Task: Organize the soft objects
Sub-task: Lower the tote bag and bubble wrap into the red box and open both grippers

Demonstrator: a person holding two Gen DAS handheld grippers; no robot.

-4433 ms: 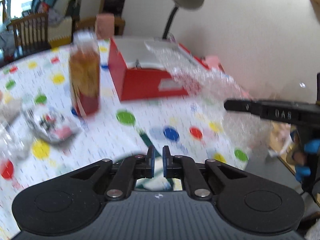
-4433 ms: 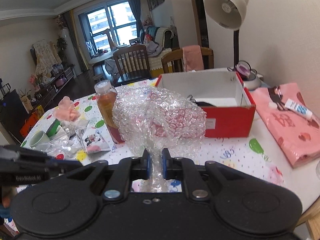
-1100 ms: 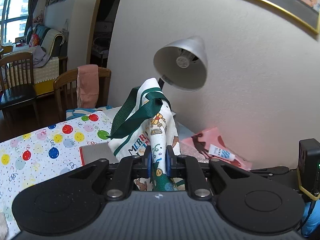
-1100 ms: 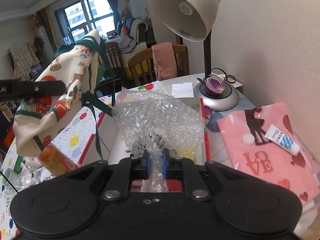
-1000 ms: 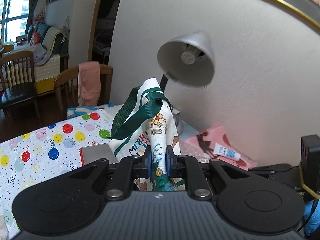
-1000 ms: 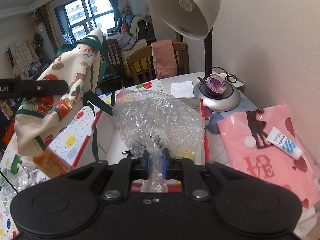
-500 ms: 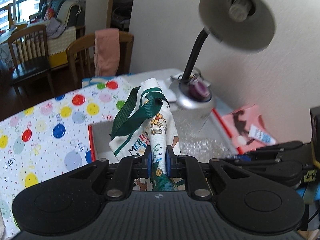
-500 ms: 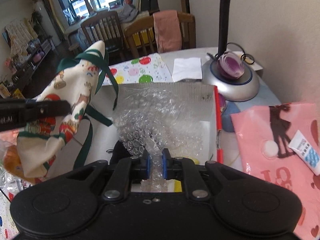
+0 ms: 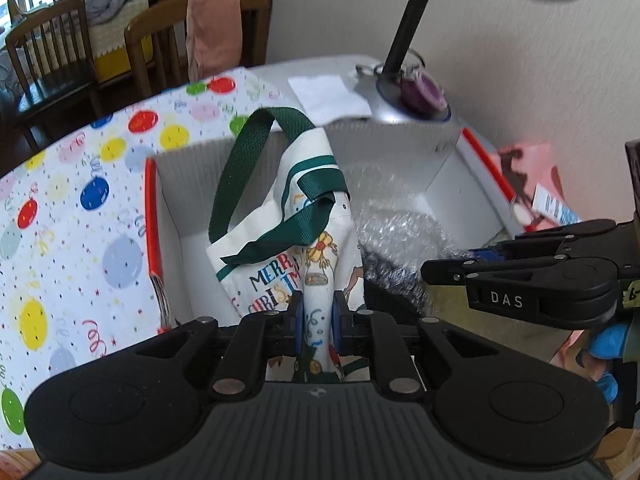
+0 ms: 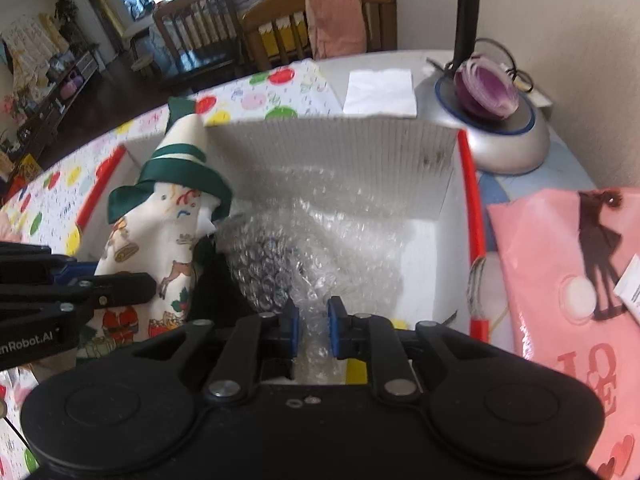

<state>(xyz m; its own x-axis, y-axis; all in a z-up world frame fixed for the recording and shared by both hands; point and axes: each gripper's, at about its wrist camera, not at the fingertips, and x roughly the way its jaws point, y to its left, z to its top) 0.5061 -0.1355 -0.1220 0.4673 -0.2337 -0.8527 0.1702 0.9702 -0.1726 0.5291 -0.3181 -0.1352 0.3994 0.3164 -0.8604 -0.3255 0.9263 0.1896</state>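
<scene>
A red box with white inner walls (image 10: 332, 148) stands on the table below both grippers. My left gripper (image 9: 316, 316) is shut on a cream Christmas tote bag (image 9: 280, 240) with green straps, which hangs into the box's left half. My right gripper (image 10: 313, 328) has its jaws opening, with a wad of bubble wrap (image 10: 304, 240) still between the pads and lying in the box's right half. From the left wrist view the right gripper (image 9: 426, 270) sits low over the box's right side, beside the bubble wrap (image 9: 400, 236). The tote bag (image 10: 160, 240) touches the wrap.
A dark item (image 10: 216, 292) lies in the box under the wrap. Behind the box stand a lamp base (image 10: 500, 136) and a white napkin (image 10: 380, 90). A pink bag (image 10: 560, 260) lies to the right. The polka-dot tablecloth (image 9: 80, 200) spreads left; wooden chairs (image 10: 200, 28) stand beyond.
Both grippers have come down and tilted toward the box, bringing the tote bag and the bubble wrap into it. The right gripper's pads stand slightly wider apart than before.
</scene>
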